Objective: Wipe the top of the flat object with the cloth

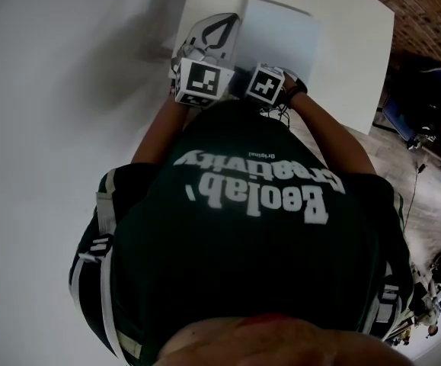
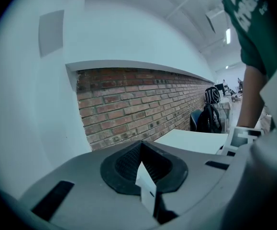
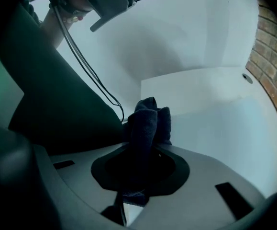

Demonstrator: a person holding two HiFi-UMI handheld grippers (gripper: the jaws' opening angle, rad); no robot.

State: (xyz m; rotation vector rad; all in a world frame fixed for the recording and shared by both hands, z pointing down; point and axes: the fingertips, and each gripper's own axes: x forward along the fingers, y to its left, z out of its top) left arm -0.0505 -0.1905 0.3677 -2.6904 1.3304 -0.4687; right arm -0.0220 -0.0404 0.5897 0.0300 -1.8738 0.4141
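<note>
The right gripper is clamped on a dark cloth, close to the person's shirt. The left gripper has its jaws together at the left edge of the white flat object, which lies on the white surface.

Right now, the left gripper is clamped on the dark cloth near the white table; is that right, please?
Not quite: the right gripper, not the left, is clamped on the dark cloth near the white table, as the right gripper view shows.
</note>
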